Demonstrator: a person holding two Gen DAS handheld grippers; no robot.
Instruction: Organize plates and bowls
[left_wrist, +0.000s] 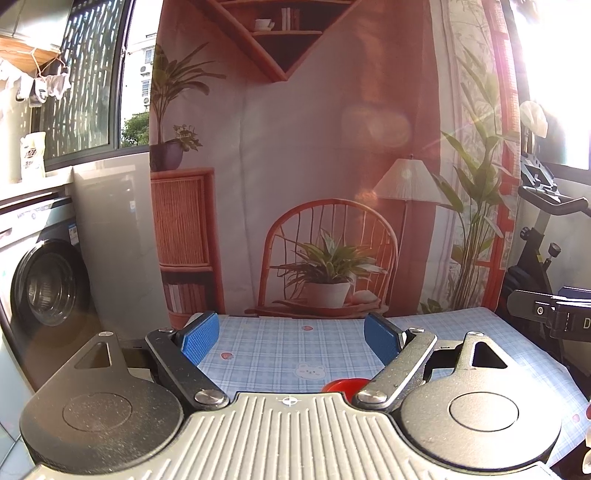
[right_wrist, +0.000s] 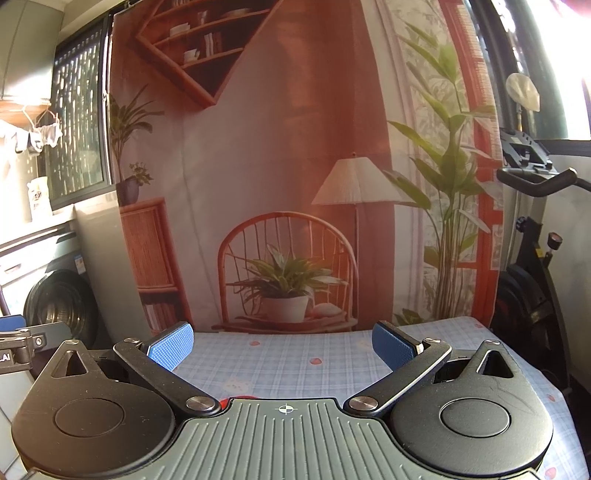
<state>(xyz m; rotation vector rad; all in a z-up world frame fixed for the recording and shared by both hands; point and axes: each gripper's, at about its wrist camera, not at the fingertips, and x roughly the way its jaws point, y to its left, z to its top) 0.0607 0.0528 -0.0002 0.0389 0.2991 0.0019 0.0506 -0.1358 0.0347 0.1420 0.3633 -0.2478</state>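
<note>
My left gripper (left_wrist: 291, 339) is open and empty, held above the table with its blue pads wide apart. Just below it, a red dish (left_wrist: 341, 386) peeks out over the gripper body; most of it is hidden. My right gripper (right_wrist: 282, 345) is also open and empty above the table. A sliver of the red dish (right_wrist: 223, 401) shows at the edge of its body. No other plates or bowls are in view.
The table has a blue checked cloth (left_wrist: 280, 350) with small bear and strawberry prints. A printed backdrop (left_wrist: 314, 166) hangs behind its far edge. A washing machine (left_wrist: 44, 288) stands at the left, an exercise bike (right_wrist: 535, 258) at the right.
</note>
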